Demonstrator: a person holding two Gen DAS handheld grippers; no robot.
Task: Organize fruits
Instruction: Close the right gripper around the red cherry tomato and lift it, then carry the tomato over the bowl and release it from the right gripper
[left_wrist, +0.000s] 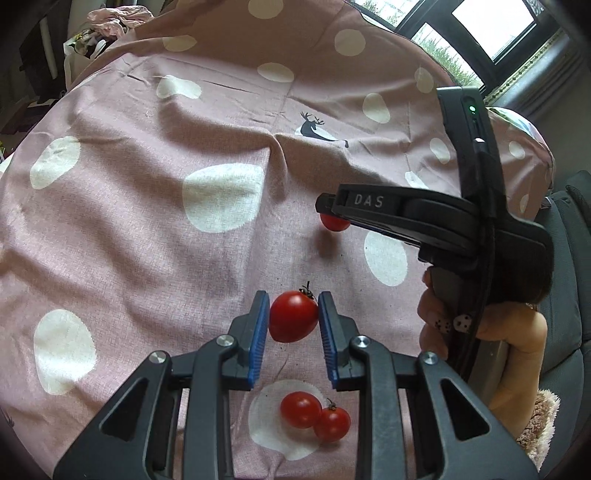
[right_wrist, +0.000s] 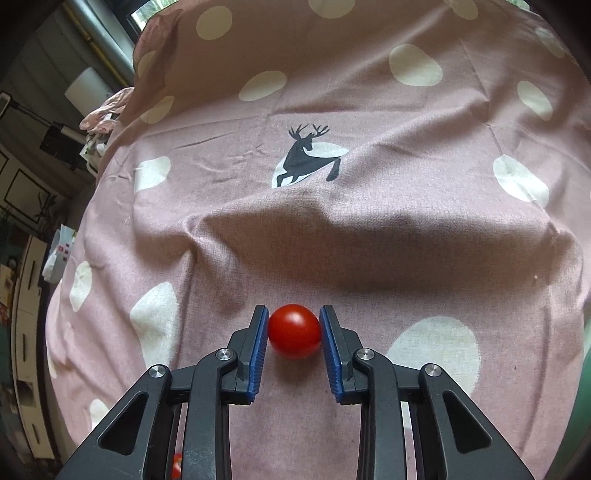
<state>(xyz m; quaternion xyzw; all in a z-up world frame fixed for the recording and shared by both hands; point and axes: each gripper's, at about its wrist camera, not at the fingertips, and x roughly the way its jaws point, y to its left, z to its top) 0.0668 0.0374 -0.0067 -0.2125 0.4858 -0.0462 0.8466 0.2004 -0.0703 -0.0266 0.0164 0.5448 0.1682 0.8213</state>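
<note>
**A:** Left gripper (left_wrist: 293, 325) first: blue pads clamped on a stemmed tomato (left_wrist: 293, 316), one pad on each flank, calyx poking up at twelve o'clock. The fruit sits right at the fingertips, and a shadow shows on the cloth beneath it.

**B:** And at six o'clock from that grip?

**A:** Two loose tomatoes (left_wrist: 314, 415) touching each other on a white spot of the pink spotted sheet (left_wrist: 129, 221), seen through the gap between the fingers. One of them carries a small stem.

**B:** Over to the right gripper (right_wrist: 293, 332).

**A:** Its own camera shows the pads pressed against both sides of a smooth round tomato (right_wrist: 293, 331), no stem visible, again at the very tips. The underside meets the sheet, or nearly so; I cannot tell which.

**B:** How do the two tools sit against each other?

**A:** From the left wrist view, the right tool comes in from three o'clock, its tips at about one o'clock from the left grip, well apart from it. Its tomato peeks out red under the black finger. A hand (left_wrist: 480, 332) wraps the handle at three o'clock.

**B:** Further out?

**A:** A deer print (right_wrist: 306, 157) at twelve o'clock in the right wrist view, beyond a raised fold of fabric.
</note>
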